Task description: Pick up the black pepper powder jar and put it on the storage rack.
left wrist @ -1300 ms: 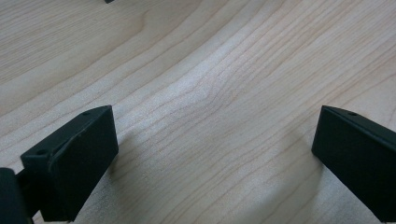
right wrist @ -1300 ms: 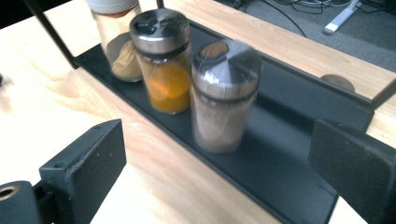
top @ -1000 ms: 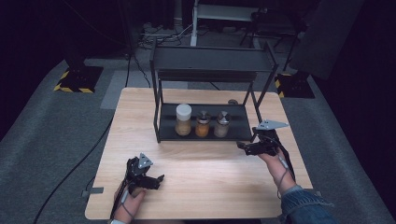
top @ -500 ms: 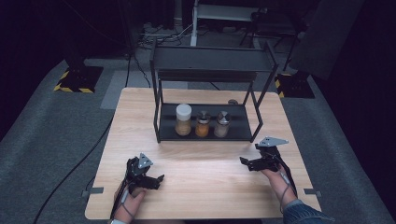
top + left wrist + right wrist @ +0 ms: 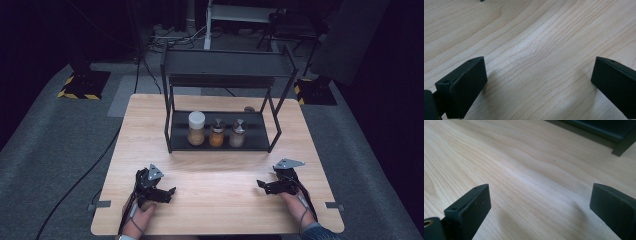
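A black two-tier metal rack [image 5: 220,100] is seen standing at the middle of the far half of a light wooden bench [image 5: 220,200]. On the rack's lower shelf three jars are lined up side by side: a taller jar with a white lid [image 5: 196,128] at the left, a smaller jar with orange contents [image 5: 217,133] in the middle, and a similar jar with paler contents [image 5: 238,133] at the right. The upper shelf is viewed mostly edge-on, so what it carries cannot be told. A small round object [image 5: 249,109] is glimpsed behind the rack at its right, too small to be identified. Nearer the person, well apart from the rack, the left claw [image 5: 167,192] is held low over the bench at the near left, its jaws spread wide with bare wood grain between them in the left gripper view [image 5: 539,87]. The right claw [image 5: 260,185] is held low at the near right, likewise open and empty in the right gripper view [image 5: 540,212], where a foot and the lower edge of the rack [image 5: 624,145] are caught at the upper right. Dark grey carpet [image 5: 50,130] surrounds the bench.
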A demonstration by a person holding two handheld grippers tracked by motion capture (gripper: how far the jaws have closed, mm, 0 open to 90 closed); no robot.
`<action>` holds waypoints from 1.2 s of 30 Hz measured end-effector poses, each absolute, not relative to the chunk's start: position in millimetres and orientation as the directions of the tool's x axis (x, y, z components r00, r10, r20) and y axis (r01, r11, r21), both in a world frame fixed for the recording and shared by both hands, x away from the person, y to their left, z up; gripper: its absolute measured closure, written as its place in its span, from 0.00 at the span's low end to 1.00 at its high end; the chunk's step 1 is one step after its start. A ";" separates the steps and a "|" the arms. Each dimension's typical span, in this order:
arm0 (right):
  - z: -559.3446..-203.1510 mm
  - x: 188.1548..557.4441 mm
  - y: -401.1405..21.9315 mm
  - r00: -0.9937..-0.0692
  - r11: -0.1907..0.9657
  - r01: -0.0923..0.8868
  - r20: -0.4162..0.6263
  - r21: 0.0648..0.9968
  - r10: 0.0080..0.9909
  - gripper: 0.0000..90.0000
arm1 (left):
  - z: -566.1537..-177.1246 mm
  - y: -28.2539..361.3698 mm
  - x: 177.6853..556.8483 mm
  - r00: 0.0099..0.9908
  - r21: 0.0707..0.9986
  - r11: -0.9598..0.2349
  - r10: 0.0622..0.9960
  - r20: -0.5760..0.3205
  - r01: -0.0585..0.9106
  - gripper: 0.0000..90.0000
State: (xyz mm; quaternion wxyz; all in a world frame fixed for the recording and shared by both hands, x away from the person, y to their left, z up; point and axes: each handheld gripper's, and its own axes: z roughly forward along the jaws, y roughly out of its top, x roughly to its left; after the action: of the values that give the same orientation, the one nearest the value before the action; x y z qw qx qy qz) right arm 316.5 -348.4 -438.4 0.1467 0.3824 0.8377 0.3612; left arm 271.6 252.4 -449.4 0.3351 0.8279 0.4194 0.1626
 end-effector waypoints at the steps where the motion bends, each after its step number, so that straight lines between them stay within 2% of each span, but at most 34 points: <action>1: -440.2 315.9 -348.2 -0.663 0.447 0.537 0.031 0.715 0.748 0.03 | -449.4 252.4 271.6 0.595 0.691 -0.423 0.804 -0.012 0.586 0.00; 8: -449.4 306.9 -344.7 -0.664 0.467 0.515 -0.011 0.719 0.748 0.00 | -449.4 252.4 271.5 0.595 0.691 -0.424 0.804 -0.012 0.586 0.00; 36: -449.2 307.7 -344.8 -0.667 0.470 0.516 -0.008 0.716 0.745 0.00 | -449.4 252.1 271.2 0.593 0.691 -0.422 0.805 -0.012 0.586 0.00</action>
State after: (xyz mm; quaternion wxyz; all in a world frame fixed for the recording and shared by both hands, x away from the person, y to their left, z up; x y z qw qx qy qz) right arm 307.7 -344.8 -449.2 0.1617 0.3745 0.8419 0.3532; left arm 271.2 252.1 -449.4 0.3350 0.8273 0.4204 0.1631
